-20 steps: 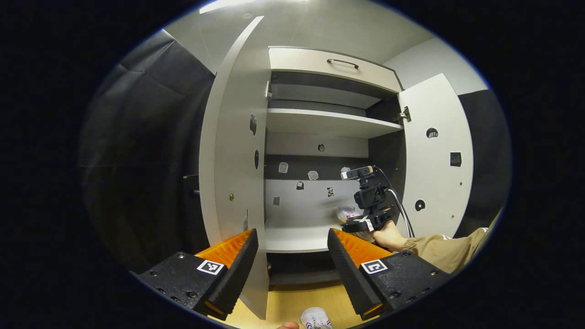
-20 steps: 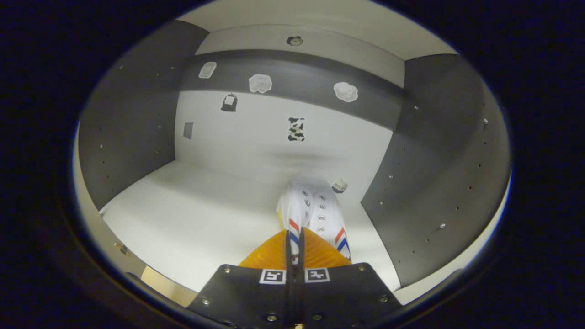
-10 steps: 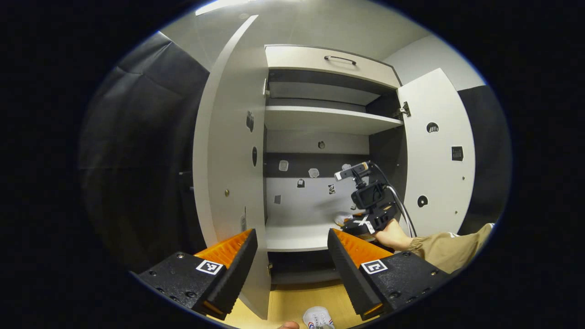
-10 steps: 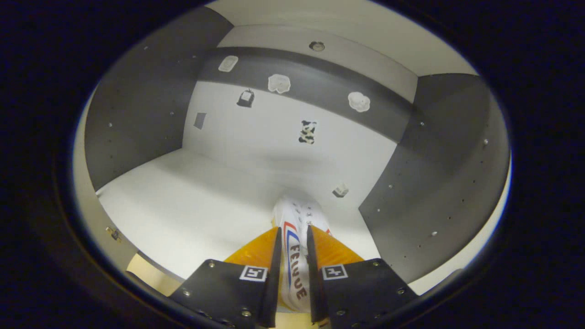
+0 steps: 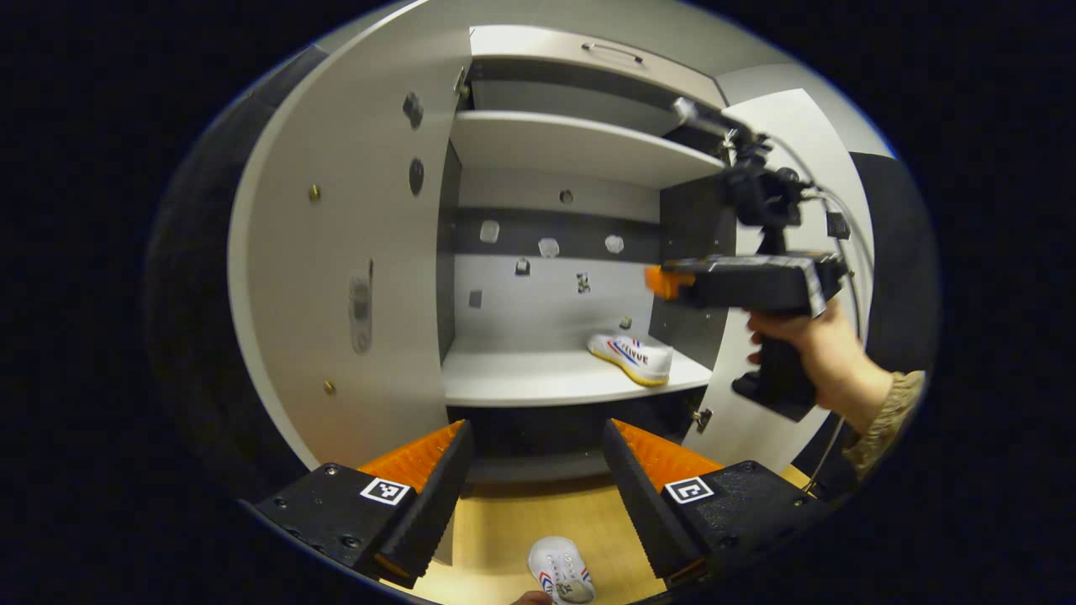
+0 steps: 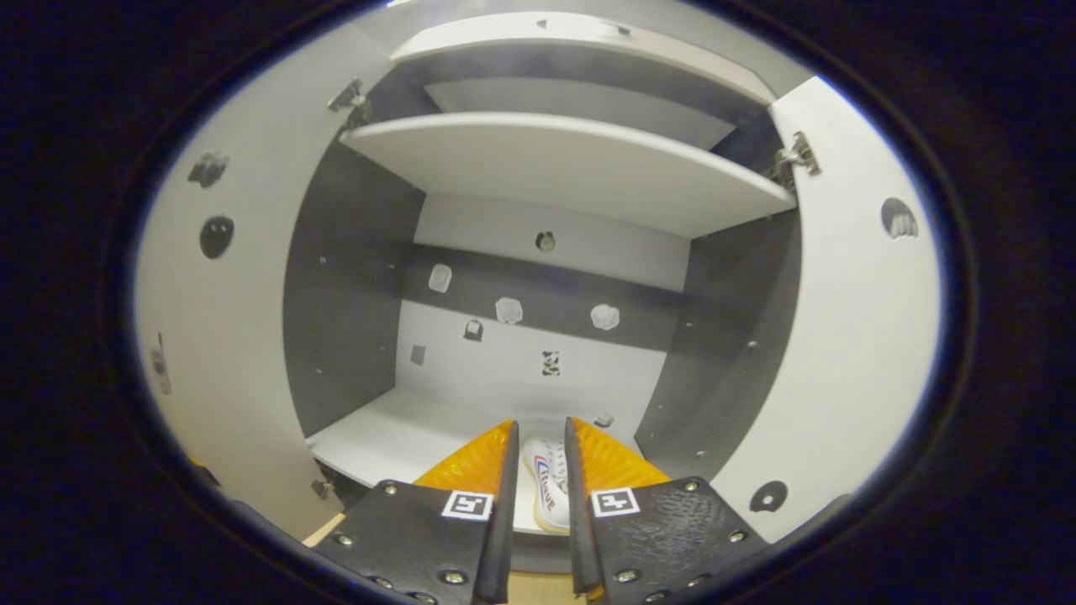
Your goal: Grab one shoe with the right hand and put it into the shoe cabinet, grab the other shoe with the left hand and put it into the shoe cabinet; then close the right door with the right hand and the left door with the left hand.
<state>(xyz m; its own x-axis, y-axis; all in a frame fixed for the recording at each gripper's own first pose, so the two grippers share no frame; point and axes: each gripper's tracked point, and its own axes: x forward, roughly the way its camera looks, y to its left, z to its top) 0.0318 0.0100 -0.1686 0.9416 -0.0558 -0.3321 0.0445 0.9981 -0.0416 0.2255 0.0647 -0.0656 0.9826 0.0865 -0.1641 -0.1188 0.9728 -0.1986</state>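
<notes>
Now the left gripper (image 5: 538,470) is spread wide and holds nothing — between its fingers I see the floor (image 5: 504,538) and the second shoe (image 5: 561,573) lying there, toe toward the cabinet (image 5: 580,147). The right gripper (image 6: 538,470) has its fingers a little apart, with a narrow gap, and pinches nothing; in the left gripper view it hangs in the air at the right door (image 5: 807,151), held by a hand (image 5: 820,353). The first shoe (image 5: 632,358) — white, with red and blue stripes and a yellowish sole — lies on the lower shelf (image 5: 521,382), on its right side near the wall. Both doors stand open.
</notes>
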